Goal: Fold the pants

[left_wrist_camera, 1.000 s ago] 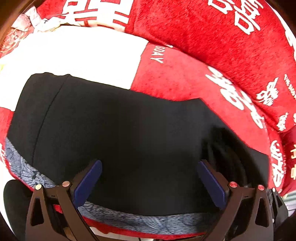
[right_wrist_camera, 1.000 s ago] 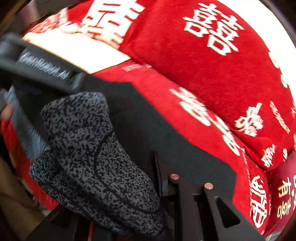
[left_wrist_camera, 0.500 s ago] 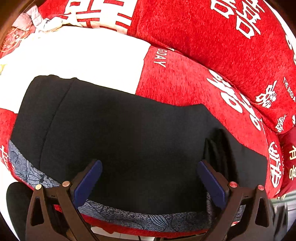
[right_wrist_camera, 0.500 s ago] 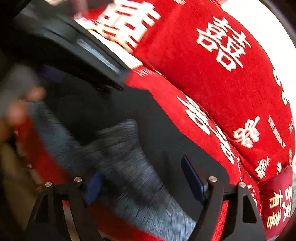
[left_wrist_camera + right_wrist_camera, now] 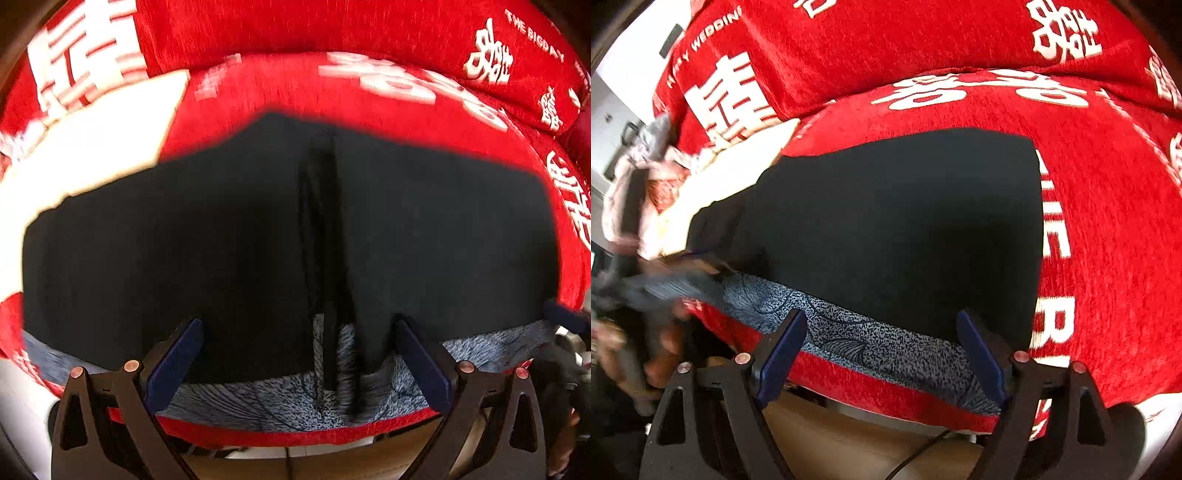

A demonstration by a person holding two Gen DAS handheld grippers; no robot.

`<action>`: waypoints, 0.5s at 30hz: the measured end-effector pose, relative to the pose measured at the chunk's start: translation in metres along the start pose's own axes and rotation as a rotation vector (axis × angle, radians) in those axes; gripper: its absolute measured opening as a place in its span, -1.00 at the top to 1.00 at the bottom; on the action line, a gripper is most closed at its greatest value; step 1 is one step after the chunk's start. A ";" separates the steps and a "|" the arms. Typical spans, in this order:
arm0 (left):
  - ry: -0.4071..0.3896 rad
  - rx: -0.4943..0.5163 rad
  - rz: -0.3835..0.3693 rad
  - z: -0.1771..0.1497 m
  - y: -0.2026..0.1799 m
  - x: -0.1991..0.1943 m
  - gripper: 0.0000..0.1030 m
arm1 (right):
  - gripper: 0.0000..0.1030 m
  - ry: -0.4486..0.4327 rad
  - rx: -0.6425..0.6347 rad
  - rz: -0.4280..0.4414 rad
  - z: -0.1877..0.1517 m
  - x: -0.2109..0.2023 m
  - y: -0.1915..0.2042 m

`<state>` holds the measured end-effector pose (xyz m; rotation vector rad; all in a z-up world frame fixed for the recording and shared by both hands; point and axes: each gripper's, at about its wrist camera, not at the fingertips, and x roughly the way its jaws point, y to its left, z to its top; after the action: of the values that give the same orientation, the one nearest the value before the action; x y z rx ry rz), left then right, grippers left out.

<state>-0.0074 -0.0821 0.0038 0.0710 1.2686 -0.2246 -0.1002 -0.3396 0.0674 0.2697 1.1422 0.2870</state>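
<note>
Black pants [image 5: 229,236] lie flat on the red sofa seat, their grey speckled lining [image 5: 280,402] showing along the near edge. A dark crease [image 5: 325,221] runs down the middle in the left wrist view. My left gripper [image 5: 297,356] hovers open over that near edge, nothing pressed between its pads. In the right wrist view the pants [image 5: 886,229] and lining [image 5: 875,339] lie under my right gripper [image 5: 882,350]. Its jaws are opening; the lining edge sits below them, ungripped. The other gripper and a hand [image 5: 661,291] blur at the left.
Red back cushions [image 5: 905,44] with white characters rise behind the seat. A white panel [image 5: 92,133] covers the seat's left part, with pale crumpled cloth [image 5: 639,173] beyond it. Wooden floor [image 5: 849,439] and a cable [image 5: 916,458] show below the sofa's front edge.
My right gripper went from shut on the grey speckled fabric to open, and the fabric now lies on the seat. Both views swung sideways; the crease now sits central in the left view.
</note>
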 end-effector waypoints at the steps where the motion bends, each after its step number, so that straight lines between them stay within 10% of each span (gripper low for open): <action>1: -0.010 -0.013 -0.012 -0.001 0.002 -0.001 -1.00 | -0.67 0.008 -0.023 -0.008 0.002 -0.003 0.004; 8: -0.011 -0.023 0.007 -0.001 0.002 0.000 -1.00 | -0.67 -0.110 -0.042 -0.027 0.057 -0.023 -0.013; 15: -0.006 -0.032 -0.019 -0.003 0.005 0.000 -1.00 | -0.89 -0.009 -0.046 -0.054 0.097 0.034 -0.027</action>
<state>-0.0089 -0.0763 0.0029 0.0304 1.2671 -0.2207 0.0040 -0.3587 0.0674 0.1992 1.1308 0.2642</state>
